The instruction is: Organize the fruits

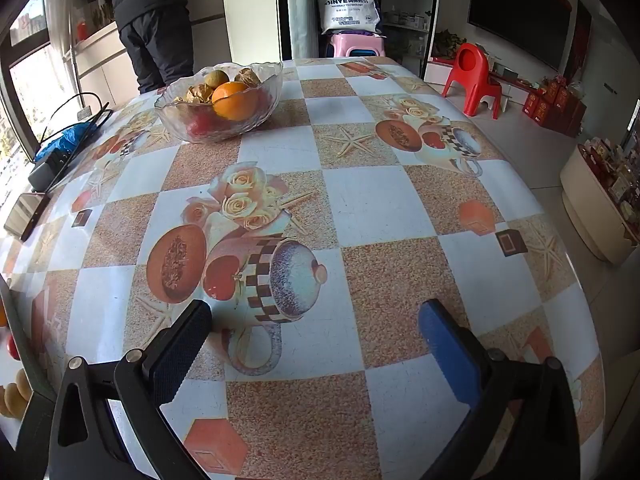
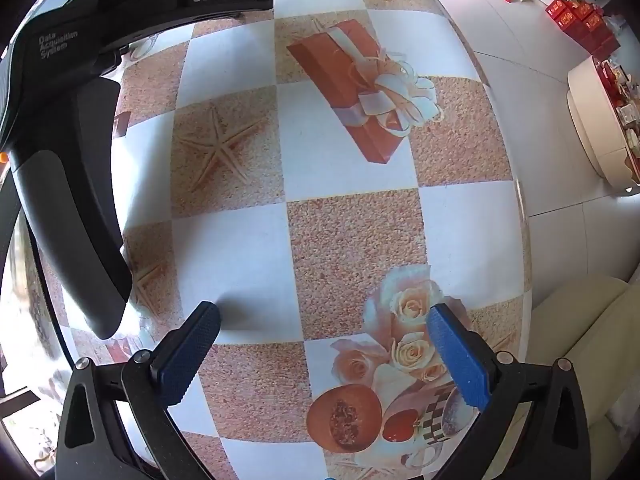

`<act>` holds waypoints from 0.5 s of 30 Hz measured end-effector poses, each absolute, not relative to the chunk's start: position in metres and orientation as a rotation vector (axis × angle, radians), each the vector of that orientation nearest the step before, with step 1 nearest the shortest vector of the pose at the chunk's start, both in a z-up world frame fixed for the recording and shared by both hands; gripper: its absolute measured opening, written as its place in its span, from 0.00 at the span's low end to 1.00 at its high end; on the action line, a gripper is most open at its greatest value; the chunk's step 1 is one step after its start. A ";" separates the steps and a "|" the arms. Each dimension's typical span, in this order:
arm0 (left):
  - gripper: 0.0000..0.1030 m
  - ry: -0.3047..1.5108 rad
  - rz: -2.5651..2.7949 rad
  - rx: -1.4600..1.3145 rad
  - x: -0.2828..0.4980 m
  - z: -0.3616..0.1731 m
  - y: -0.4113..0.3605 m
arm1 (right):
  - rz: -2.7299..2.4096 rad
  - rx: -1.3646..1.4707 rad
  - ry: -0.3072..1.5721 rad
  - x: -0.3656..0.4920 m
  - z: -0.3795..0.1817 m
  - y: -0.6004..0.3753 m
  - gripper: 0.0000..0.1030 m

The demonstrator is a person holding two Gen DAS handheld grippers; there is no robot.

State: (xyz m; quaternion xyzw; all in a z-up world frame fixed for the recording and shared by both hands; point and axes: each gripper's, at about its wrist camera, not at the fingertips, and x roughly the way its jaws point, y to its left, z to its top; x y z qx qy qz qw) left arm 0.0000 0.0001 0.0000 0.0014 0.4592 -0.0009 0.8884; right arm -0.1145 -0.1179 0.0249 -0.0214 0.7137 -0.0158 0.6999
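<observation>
A clear glass bowl (image 1: pixel 219 105) stands at the far left of the table in the left wrist view. It holds an orange (image 1: pixel 235 100), a yellow-green fruit (image 1: pixel 216 78), brown walnut-like pieces (image 1: pixel 199 93) and something red (image 1: pixel 200 125) underneath. My left gripper (image 1: pixel 316 320) is open and empty, low over the near part of the tablecloth, well short of the bowl. My right gripper (image 2: pixel 324 320) is open and empty above the patterned tablecloth (image 2: pixel 340 240). The left gripper's black body (image 2: pixel 68 152) shows at the left of the right wrist view.
A phone (image 1: pixel 24 212), black cables and a blue item (image 1: pixel 64 140) lie along the table's left edge. Some fruits (image 1: pixel 14 396) show at the far left edge. A person (image 1: pixel 152 20) stands behind the table. A red child chair (image 1: pixel 476 76) and a cream round stand (image 1: pixel 592 208) are on the floor at right.
</observation>
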 end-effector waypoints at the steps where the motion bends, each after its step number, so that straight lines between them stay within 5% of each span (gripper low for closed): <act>1: 1.00 0.954 -0.002 0.003 0.000 0.000 0.000 | -0.037 -0.046 1.594 -0.113 0.024 -0.118 1.00; 15: 1.00 0.954 -0.002 0.003 0.000 0.000 0.000 | -0.030 -0.048 1.595 -0.121 0.019 -0.122 1.00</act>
